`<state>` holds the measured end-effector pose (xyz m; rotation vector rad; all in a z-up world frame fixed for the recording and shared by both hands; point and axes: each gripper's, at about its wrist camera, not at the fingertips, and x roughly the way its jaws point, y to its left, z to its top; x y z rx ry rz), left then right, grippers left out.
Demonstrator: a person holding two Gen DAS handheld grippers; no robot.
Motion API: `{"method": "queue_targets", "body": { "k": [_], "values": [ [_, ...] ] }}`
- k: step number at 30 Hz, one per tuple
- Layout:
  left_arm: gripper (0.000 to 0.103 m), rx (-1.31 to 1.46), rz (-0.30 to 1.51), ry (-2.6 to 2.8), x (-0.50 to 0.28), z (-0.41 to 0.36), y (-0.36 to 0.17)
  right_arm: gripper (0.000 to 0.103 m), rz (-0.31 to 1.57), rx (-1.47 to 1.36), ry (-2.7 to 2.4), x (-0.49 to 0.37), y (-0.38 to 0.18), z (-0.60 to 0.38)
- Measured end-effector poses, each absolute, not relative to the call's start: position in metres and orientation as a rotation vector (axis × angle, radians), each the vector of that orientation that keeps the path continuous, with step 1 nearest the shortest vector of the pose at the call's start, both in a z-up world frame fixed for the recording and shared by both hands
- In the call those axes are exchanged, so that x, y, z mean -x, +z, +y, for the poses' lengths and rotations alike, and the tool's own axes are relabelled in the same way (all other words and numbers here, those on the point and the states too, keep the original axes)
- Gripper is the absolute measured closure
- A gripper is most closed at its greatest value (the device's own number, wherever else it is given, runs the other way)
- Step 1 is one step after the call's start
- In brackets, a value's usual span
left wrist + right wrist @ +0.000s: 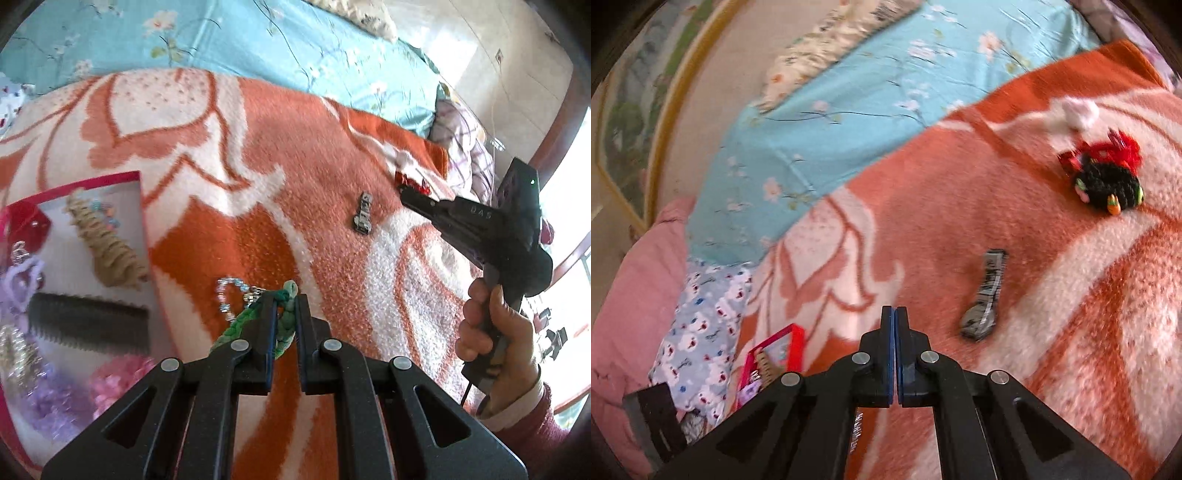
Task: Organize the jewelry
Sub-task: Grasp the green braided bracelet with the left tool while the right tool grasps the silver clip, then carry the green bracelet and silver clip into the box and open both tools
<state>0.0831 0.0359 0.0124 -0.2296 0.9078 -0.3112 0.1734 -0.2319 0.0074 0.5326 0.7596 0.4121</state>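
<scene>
Blanket: fuzzy orange-and-white woven blanket (332, 206), matt, coarse nap.
Band: green braided cloth hair band (286, 314), soft, matt.
Clip: silver metal hair clip (985, 295), glossy.
Bracelet: clear beaded bracelet (227, 295), glassy, at nine o'clock from the band.
Fingers: matt black plastic left gripper (287, 332).

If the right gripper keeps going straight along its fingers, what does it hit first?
Probably just the orange-and-white blanket. The right gripper is shut and empty, and no jewelry lies dead ahead; the silver hair clip sits off to its right. Depth is hard to judge here.
</scene>
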Motion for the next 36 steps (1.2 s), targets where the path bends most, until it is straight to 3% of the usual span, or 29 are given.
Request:
{"method": "queue_targets", "body": {
  "k": [2, 4, 5, 6, 7, 15, 16, 18, 20, 36],
  "values": [
    [0.096, 0.247, 0.894, -0.298, -0.077, 0.044, 0.018, 0.099, 0.784, -0.518, 0.356, -0.178, 0.005, -0.237],
    [0.096, 0.262, 0.882, -0.292, -0.072, 0.049, 0.023, 0.085, 0.829, -0.503, 0.276, -0.188, -0.006, -0.244],
    [0.096, 0.267, 0.877, -0.288, -0.07, 0.051, 0.024, 0.07, 0.838, -0.503, 0.253, -0.193, -0.013, -0.247],
    [0.096, 0.272, 0.87, -0.284, -0.068, 0.053, 0.026, 0.063, 0.843, -0.49, 0.233, -0.196, -0.017, -0.248],
    [0.096, 0.276, 0.865, -0.279, -0.066, 0.055, 0.028, 0.061, 0.854, -0.451, 0.193, -0.202, -0.024, -0.247],
    [0.096, 0.291, 0.831, -0.251, -0.057, 0.071, 0.041, 0.062, 0.896, -0.269, 0.07, -0.252, -0.049, -0.223],
    [0.096, 0.294, 0.829, -0.247, -0.057, 0.073, 0.042, 0.065, 0.901, -0.228, 0.057, -0.259, -0.05, -0.219],
    [0.096, 0.303, 0.825, -0.242, -0.056, 0.078, 0.042, 0.084, 0.912, -0.204, 0.054, -0.264, -0.053, -0.217],
    [0.096, 0.311, 0.822, -0.237, -0.054, 0.083, 0.041, 0.087, 0.901, -0.219, 0.084, -0.262, -0.048, -0.217],
    [0.096, 0.365, 0.821, -0.147, -0.024, 0.133, 0.028, 0.087, 0.806, -0.398, 0.463, -0.156, 0.017, -0.171]
  ]
}}
